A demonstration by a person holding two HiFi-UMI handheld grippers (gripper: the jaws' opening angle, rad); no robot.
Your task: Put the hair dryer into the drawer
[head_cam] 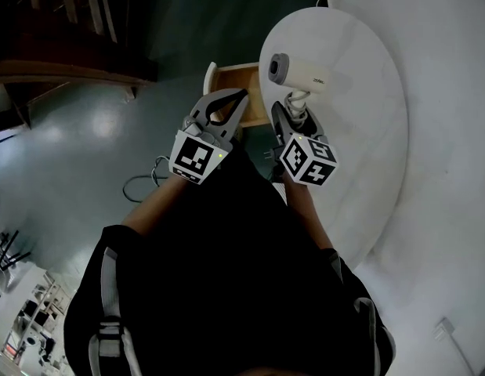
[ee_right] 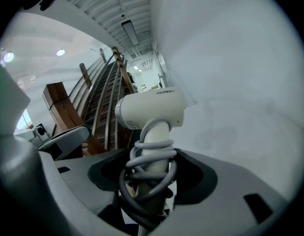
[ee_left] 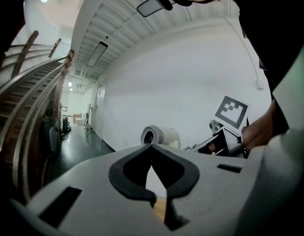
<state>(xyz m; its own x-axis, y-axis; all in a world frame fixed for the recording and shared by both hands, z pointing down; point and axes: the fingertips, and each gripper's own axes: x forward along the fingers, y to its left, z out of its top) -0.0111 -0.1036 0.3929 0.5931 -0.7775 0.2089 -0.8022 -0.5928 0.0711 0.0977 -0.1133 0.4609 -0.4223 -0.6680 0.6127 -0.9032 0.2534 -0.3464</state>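
The step in hand looks like the carry: the hair dryer is gripped and appears to be held clear of the round white bench, not yet in the drawer. The right tool is clamped on the dryer's handle. In the right gripper view its jaws stand fairly wide, pressed on the handle and on the grey cord wound round it, with the barrel upright above them. The left tool holds nothing. Its tips meet, and only bench white and a sliver of wood show through the gap behind them in the left gripper view.

The wooden drawer already stands open, just left of the dryer and under the bench's edge, with the left tool hanging over its opening.

The next move probably calls for swinging the dryer left over the opening, tipping it so barrel and handle lie along the drawer, and lowering it before the jaws let go. The left tool would likely need to move aside first. The drawer looks narrow for the dryer, so the fit may be close.

A short line of small grey print runs along the barrel's side, most visible in the right gripper view, but it is too small to read reliably. The cubes on both tools carry only black-and-white square markers, no words.
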